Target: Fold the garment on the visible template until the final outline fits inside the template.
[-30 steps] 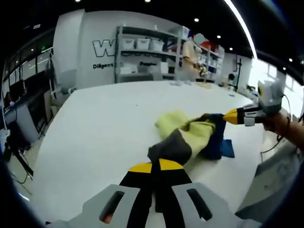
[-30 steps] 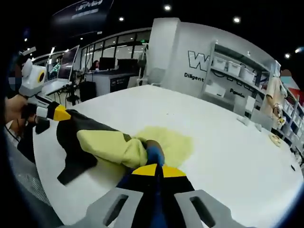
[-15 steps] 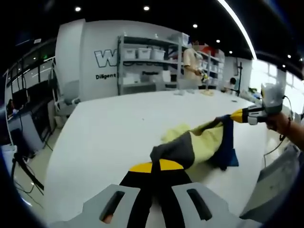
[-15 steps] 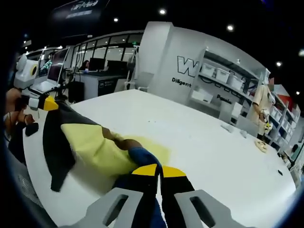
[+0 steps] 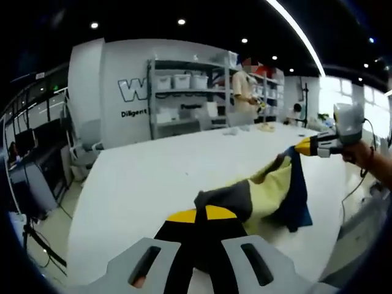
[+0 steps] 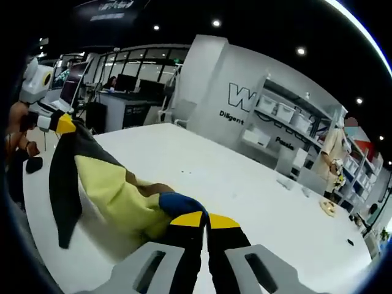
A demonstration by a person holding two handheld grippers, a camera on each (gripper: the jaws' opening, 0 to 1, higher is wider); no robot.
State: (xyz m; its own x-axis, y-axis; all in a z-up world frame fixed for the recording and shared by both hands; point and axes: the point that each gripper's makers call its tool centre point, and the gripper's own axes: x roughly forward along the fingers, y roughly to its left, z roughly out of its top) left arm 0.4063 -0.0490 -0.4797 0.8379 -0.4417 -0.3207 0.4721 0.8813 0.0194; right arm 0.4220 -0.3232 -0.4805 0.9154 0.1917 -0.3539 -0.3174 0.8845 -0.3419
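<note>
Both grippers clamp a yellow, grey and blue garment (image 5: 269, 193), stretched above a white table (image 5: 165, 165). The left gripper (image 5: 201, 214), jaws closed at 6 o'clock, pinches its grey end; the right gripper (image 5: 301, 146), at 3 o'clock, grips the blue edge. The template cannot be made out. A person (image 5: 244, 82) stands by distant shelves (image 5: 184, 92).

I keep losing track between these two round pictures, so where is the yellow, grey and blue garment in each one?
Left gripper view: the garment hangs right of centre, strung from the left gripper at the bottom to the right gripper at the right.
Right gripper view: garment at lower left, strung from the right gripper to the left gripper.
Shared landmark: the white wall lettering.
</note>
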